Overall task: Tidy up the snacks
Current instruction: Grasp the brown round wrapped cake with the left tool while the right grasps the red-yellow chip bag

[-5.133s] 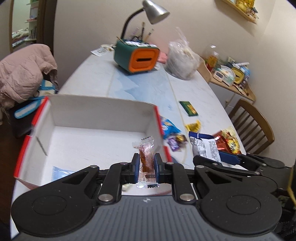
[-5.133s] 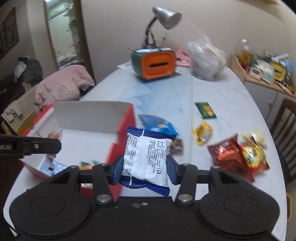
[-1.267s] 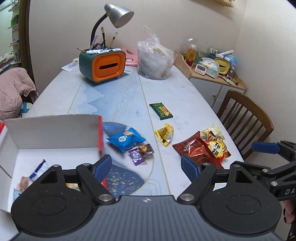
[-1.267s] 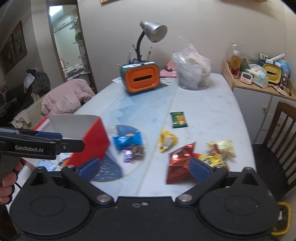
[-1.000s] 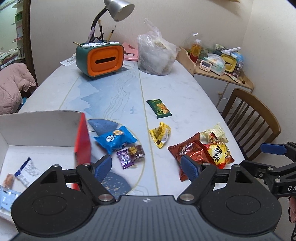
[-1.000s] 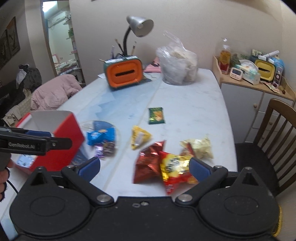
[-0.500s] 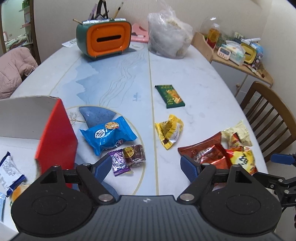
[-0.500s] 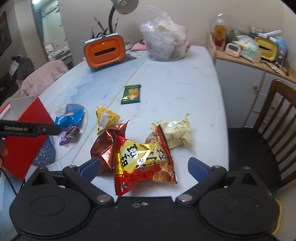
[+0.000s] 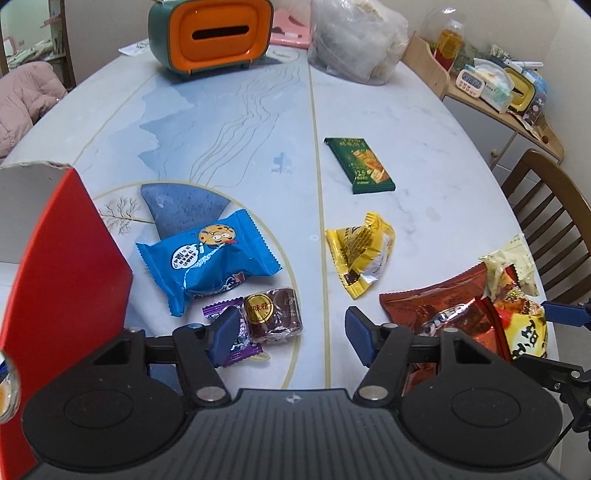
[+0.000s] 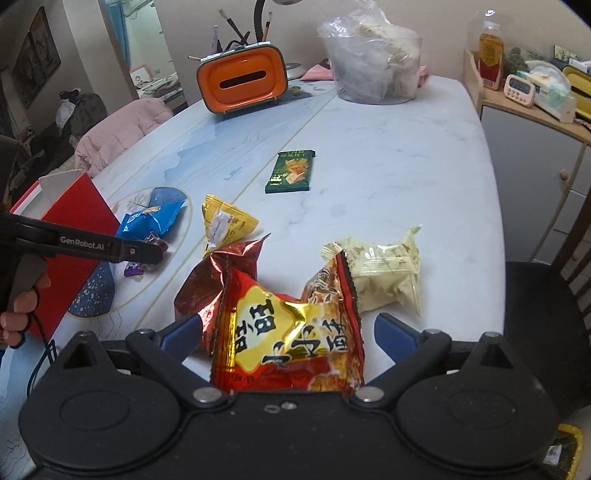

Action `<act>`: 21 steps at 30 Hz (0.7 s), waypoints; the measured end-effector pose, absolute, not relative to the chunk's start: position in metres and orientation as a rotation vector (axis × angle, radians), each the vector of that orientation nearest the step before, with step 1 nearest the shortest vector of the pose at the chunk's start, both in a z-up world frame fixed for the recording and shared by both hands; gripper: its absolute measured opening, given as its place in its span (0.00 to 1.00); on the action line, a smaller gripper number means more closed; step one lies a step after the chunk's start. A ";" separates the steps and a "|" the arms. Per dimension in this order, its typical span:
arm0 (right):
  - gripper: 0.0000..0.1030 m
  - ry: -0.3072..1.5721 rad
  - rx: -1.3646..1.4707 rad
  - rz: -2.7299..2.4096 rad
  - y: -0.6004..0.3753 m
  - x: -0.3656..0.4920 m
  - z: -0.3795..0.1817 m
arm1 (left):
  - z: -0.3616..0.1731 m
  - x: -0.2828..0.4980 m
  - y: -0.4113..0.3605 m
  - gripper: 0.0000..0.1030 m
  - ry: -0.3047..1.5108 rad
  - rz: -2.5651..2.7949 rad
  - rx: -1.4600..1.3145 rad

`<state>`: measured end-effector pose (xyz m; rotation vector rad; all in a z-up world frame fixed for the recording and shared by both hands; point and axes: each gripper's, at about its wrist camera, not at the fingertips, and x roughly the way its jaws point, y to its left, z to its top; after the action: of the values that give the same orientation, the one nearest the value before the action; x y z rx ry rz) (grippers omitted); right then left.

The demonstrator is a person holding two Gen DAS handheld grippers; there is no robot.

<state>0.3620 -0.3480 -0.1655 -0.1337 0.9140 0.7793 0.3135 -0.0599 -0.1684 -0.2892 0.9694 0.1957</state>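
Observation:
My left gripper (image 9: 291,332) hangs low over the table, its jaws closing around a brown wrapped candy (image 9: 273,314); the pads do not touch it. A purple candy (image 9: 240,347) lies under the left finger, and a blue cookie packet (image 9: 207,262) sits just beyond. The red box (image 9: 66,258) stands at the left. My right gripper (image 10: 288,332) is open, with a red-and-yellow snack bag (image 10: 291,325) between its wide fingers, untouched. A red foil bag (image 10: 218,280) and a cream packet (image 10: 384,273) lie behind it. A yellow packet (image 9: 360,251) and a green packet (image 9: 364,166) lie farther out.
An orange-and-green pen holder (image 9: 210,35) and a clear plastic bag (image 9: 354,44) stand at the table's far end. A wooden chair (image 9: 546,206) and a cluttered side shelf (image 9: 498,85) are on the right. A pink jacket (image 9: 22,103) lies at the left.
Both grippers have dropped and moved in over the snacks. The left jaws have narrowed around the brown candy. The red-and-yellow bag now sits between the right fingers.

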 end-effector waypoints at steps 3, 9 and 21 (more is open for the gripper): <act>0.97 0.934 -0.112 0.792 -0.349 0.368 -0.171 | -0.173 0.318 -0.058 0.54 0.987 0.198 -0.297; 0.95 0.954 -0.098 0.810 -0.349 0.370 -0.178 | -0.174 0.321 -0.059 0.40 0.988 0.195 -0.283; 0.59 0.939 -0.066 0.787 -0.352 0.363 -0.176 | -0.174 0.316 -0.060 0.32 0.986 0.210 -0.276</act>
<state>0.3632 -0.3519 -0.1763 -0.0665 0.9394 0.7872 0.3160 -0.0599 -0.1735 -0.2760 0.9860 0.2101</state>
